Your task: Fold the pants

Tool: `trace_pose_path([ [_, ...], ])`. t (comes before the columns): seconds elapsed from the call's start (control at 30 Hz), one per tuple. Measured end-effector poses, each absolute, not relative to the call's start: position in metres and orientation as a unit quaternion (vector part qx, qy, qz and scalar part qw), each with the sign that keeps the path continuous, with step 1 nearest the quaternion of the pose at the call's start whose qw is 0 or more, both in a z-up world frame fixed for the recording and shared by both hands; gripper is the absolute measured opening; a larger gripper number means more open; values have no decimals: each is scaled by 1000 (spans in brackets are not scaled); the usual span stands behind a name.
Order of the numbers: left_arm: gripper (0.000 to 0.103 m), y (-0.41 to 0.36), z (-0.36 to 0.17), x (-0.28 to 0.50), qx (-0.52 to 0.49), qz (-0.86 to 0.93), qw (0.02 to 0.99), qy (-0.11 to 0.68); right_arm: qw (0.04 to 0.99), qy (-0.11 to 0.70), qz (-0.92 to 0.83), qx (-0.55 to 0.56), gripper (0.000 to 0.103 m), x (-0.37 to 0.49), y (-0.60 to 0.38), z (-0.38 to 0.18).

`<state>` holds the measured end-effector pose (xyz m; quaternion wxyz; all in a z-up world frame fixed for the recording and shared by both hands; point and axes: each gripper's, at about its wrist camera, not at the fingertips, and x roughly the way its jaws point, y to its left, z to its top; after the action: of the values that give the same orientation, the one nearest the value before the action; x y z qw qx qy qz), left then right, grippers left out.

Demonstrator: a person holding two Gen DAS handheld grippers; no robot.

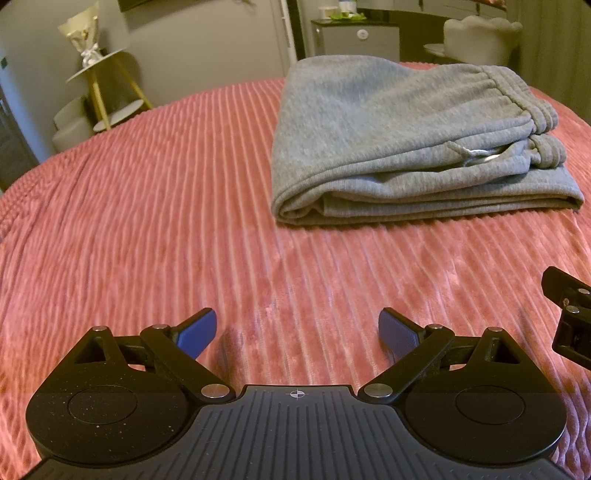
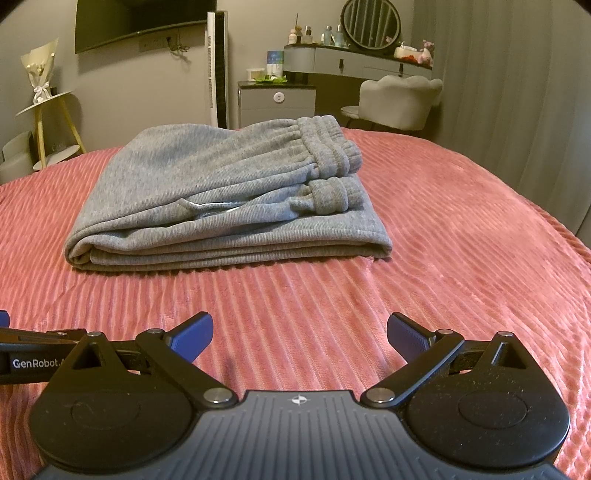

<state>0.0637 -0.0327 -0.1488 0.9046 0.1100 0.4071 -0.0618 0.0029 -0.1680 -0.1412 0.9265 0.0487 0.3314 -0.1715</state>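
Bedspread (image 1: 147, 206), pink and ribbed, fills both views and carries everything on the bed. At 10 o'clock in the left wrist view, off the bed's far edge, stands a small side table (image 1: 96, 66) with yellow legs and a wrapped bouquet (image 1: 82, 33) on its top tier. Low in that same view, at 6 o'clock, the left gripper (image 1: 298, 330) hangs above bare bedspread with its two blue-padded fingers (image 1: 197, 328) spread wide and nothing between them. Up at 1 o'clock lie the grey pants (image 1: 399, 147), folded into a thick, flat stack with the folded edge toward the camera and the elastic waistband and cuffs bunched at the right end, a pale drawstring peeking out between the layers. They rest on the bedspread, well apart from the fingertips. At 3 o'clock a black piece of the other gripper pokes in at the frame's edge. In the right wrist view the pants (image 2: 221, 192) sit at 12 o'clock, again clear of the tool, with the left gripper's black arm showing at 9 o'clock. The right gripper (image 2: 300, 332) is at 6 o'clock, its blue fingers (image 2: 408, 338) likewise wide apart and empty above the bedspread (image 2: 461, 258). Behind the bed, at 1 o'clock, are a pale chair (image 2: 400, 101) and a dressing table (image 2: 354, 59) with a round mirror.
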Motion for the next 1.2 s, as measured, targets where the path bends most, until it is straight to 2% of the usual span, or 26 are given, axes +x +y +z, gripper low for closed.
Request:
trace_pose_path([
  [1.2, 98, -32, -152, 66, 113, -65, 900, 415, 925, 337, -167, 45, 100, 4, -171, -144],
])
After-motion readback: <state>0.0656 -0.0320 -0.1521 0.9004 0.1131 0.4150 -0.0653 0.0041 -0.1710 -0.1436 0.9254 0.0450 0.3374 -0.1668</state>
